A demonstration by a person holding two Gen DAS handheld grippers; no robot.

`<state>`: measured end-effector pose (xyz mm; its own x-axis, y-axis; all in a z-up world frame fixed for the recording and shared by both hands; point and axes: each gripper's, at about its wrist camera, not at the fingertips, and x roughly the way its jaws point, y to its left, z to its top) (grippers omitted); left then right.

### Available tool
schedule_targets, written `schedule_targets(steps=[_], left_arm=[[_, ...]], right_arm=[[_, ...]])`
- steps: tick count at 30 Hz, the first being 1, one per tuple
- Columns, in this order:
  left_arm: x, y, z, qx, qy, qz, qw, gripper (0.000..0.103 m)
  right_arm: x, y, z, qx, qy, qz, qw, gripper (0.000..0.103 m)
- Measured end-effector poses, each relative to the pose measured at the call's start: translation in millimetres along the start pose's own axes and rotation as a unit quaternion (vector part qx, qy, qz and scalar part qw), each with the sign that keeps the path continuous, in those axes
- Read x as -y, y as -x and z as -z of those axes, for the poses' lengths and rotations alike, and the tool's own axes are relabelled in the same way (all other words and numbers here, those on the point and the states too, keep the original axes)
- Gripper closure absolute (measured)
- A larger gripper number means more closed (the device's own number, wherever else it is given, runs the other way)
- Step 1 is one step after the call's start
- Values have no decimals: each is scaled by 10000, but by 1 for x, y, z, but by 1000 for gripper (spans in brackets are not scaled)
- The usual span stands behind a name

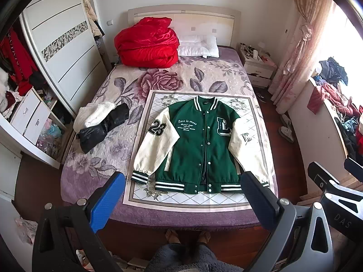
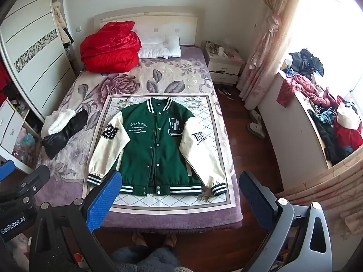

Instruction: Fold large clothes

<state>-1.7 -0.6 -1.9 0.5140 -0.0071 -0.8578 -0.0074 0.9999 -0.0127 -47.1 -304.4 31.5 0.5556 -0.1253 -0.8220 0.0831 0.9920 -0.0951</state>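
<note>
A green varsity jacket with cream sleeves lies flat, front up and snapped shut, on a patterned white mat on the bed. It also shows in the right wrist view. My left gripper is open and empty, held above the foot of the bed near the jacket's hem. My right gripper is open and empty, also above the foot of the bed; its body shows at the right edge of the left wrist view.
A rolled white and black garment lies left of the mat. A red quilt and a white pillow sit at the headboard. A wardrobe stands at the left, a nightstand and a cluttered counter at the right.
</note>
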Motion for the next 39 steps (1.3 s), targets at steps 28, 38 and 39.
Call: schedule_targets(steps=[28, 38, 39], left_arm=[[15, 21, -11, 109, 28, 42, 9999, 0], [16, 21, -11, 115, 38, 50, 9999, 0], [15, 21, -11, 115, 32, 52, 9999, 0]], right_arm=[[2, 17, -11, 107, -59, -60, 9999, 0], [2, 23, -14, 140, -39, -60, 9999, 0], [2, 23, -14, 140, -38, -69, 9999, 0]])
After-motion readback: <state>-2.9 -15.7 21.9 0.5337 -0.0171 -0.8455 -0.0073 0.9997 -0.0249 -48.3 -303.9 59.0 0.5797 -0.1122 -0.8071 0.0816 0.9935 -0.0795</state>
